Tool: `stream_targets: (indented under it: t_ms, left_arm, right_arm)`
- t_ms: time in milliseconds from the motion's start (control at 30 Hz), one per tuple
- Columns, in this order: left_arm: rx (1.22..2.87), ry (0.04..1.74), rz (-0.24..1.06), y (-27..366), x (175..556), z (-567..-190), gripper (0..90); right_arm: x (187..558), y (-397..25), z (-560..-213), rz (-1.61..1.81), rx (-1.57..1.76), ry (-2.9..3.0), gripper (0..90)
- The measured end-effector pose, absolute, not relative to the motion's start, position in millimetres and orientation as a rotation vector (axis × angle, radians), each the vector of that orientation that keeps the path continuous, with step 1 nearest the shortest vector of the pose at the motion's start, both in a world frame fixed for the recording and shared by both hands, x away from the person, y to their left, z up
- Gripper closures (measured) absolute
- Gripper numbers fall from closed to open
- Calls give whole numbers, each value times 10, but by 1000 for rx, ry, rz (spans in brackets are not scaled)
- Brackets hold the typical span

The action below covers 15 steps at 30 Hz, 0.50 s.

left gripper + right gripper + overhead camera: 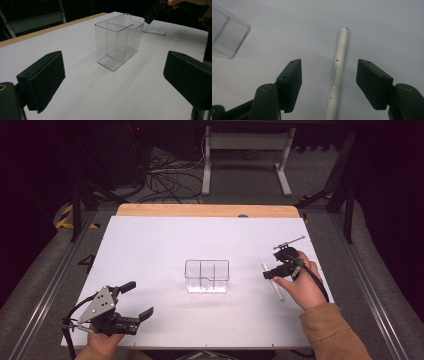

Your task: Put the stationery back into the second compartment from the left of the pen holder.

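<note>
- The white pen (337,72) lies flat on the table (150,250), to the right of the clear divided box (207,276) and apart from it. The right tool (329,83) hangs just above it, jaws spread to either side of the barrel and gripping nothing.
- The barrel is round and smooth, so if the jaws close off-centre or unevenly, I would expect it to roll or squirt out sideways.
- The pen sits low against the table. Coming down too far could jam the jaw tips into the surface; stopping too high could mean pinching only its top and losing it on the lift.
- A hold near one end would probably let the pen droop and swing, making it hard to aim into a narrow compartment.
- The box looks light and stands free. A nudge from the pen tip or the tool could slide or tip it.
- The left tool (131,300) waits at the near left, jaws wide apart and empty, well away from the box, so nothing steadies it.
</note>
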<state>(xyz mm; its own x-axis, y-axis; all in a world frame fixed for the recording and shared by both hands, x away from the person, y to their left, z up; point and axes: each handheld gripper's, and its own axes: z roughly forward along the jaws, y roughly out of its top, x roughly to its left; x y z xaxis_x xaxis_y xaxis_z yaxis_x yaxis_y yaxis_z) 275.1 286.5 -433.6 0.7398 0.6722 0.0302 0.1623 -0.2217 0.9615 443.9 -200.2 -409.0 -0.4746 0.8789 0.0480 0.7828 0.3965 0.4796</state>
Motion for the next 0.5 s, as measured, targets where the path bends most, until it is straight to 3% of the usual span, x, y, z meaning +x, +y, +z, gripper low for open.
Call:
stream_targets:
  t_ms: [500]
  left_arm:
    - [1767,649,535,2866,2763,-4341,47]
  right_arm:
    - [4617,-1956,-4208,517,1544,2484,449]
